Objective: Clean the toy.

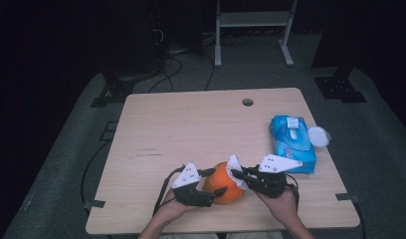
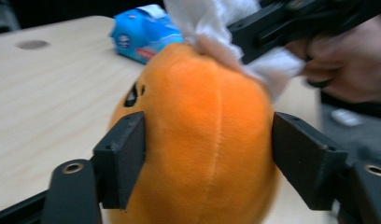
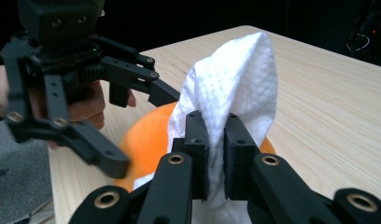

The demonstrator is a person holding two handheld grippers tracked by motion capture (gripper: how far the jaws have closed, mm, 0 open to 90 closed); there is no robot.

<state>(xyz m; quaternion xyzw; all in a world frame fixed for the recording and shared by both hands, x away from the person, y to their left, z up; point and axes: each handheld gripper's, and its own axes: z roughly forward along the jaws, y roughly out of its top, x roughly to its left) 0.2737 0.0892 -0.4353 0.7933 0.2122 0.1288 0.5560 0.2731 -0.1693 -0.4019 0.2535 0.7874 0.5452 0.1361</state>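
near the front edge of the table [image 1: 156, 124], just left of middle: an orange plush toy [image 1: 225, 184], round, with a seam down its side and a small dark mark on its far face, perhaps an eye, too blurred to tell. resting on the wood, between the two hands.

left gripper [image 1: 211, 181], held in the person's left hand [image 1: 171, 209]: jaws spread wide, one pad against each flank of the plush toy [image 2: 212, 140], clasping it across its full width. seen from the right gripper view [image 3: 146, 126], upper finger over the top of the toy, lower finger against its near side.

right gripper [image 1: 237, 175], held in the right hand [image 1: 280, 201]: jaws closed narrow on a folded white wipe [image 3: 235, 88], pinched between the two pads, with the loose end standing up above them. wipe [image 2: 212, 23] pressed on the top of the toy at its right side, touching the orange fur. right gripper [image 2: 244, 32] reaching in from the upper right in the left gripper view.

further back on the right side of the table: a blue pack of wipes [image 1: 292, 142], lying flat, white flap on top, well apart from the toy. just beside its right edge, a small round white lid [image 1: 318, 136]. a round hole [image 1: 248, 102] in the wood near the far edge.
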